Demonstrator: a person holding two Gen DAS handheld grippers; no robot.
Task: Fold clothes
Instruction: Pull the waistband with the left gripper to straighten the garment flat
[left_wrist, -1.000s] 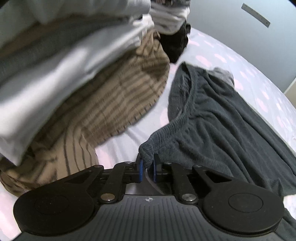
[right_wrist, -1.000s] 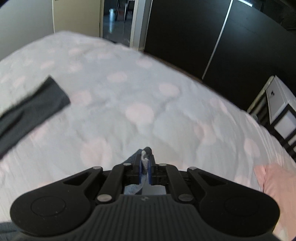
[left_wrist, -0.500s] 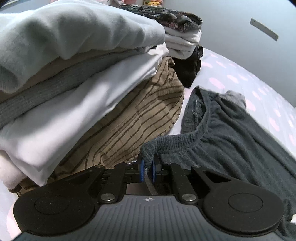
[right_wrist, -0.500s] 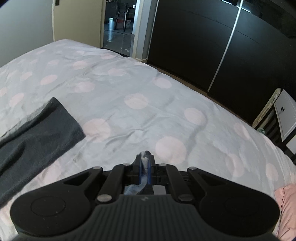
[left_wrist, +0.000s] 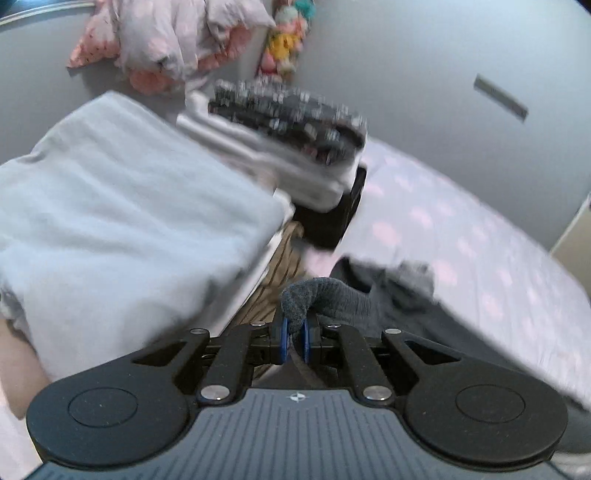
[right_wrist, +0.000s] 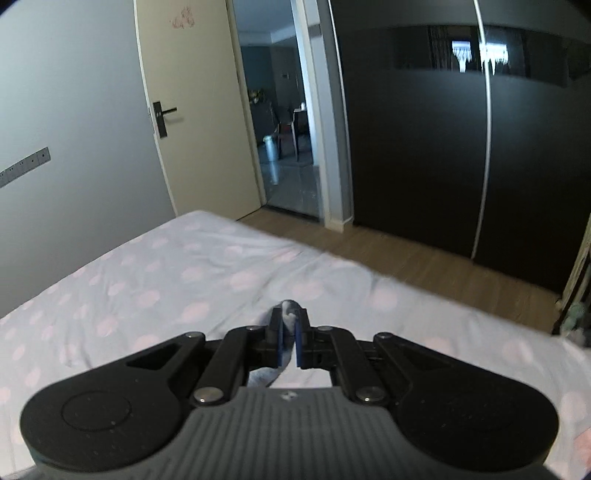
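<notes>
A dark grey garment (left_wrist: 391, 295) lies on the spotted bed sheet (left_wrist: 461, 236). My left gripper (left_wrist: 294, 334) is shut on a bunched edge of it and holds that edge lifted above the bed. My right gripper (right_wrist: 289, 338) is shut on a small fold of grey and white cloth (right_wrist: 288, 314), held above the bed sheet (right_wrist: 207, 280); the rest of that cloth hangs out of sight below it.
A tall stack of folded clothes (left_wrist: 122, 206) stands close on the left, with a tan striped piece (left_wrist: 280, 266) at its base. A second stack (left_wrist: 291, 144) stands behind it. The right wrist view shows the bed's far edge, wood floor (right_wrist: 424, 258), dark wardrobe and open door.
Both grippers have risen and tilted up, still shut on cloth. The left one now looks over the top of the folded stack; the right one now sees the doorway and wardrobe.
</notes>
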